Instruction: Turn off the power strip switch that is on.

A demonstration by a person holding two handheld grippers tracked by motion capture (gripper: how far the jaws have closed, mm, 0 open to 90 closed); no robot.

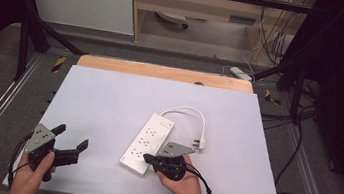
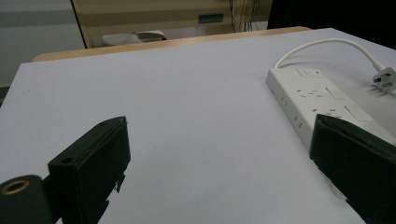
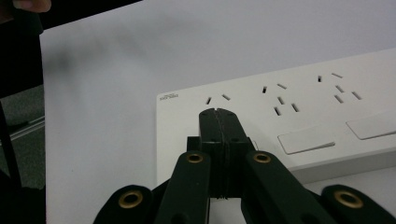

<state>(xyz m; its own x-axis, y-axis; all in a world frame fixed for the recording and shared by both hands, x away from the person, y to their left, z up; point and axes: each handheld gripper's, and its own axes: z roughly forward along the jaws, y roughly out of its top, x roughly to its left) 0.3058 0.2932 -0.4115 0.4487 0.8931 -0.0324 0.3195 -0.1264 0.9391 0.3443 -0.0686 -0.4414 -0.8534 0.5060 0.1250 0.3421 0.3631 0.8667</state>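
Note:
A white power strip [image 1: 145,143] lies slantwise on the white table sheet [image 1: 108,104]. Its cable [image 1: 189,111] loops round to the plug [image 1: 198,143], which lies at its right. My right gripper [image 1: 148,158] is shut with nothing between its jaws, and its tip is over the strip's near end. In the right gripper view the closed tip [image 3: 218,115] sits just short of the end socket on the strip [image 3: 299,105]. My left gripper [image 1: 72,137] is held at the near left, open and holding nothing. Seen from the left gripper [image 2: 219,154], the strip [image 2: 317,100] and the plug [image 2: 385,77] lie to the right.
A wooden table edge [image 1: 163,72] runs along the far side of the sheet. Black frame bars [image 1: 33,23] and metal rails flank the table. Cables [image 1: 300,144] trail on the floor at the right. A white adapter [image 1: 240,73] lies behind the far right corner.

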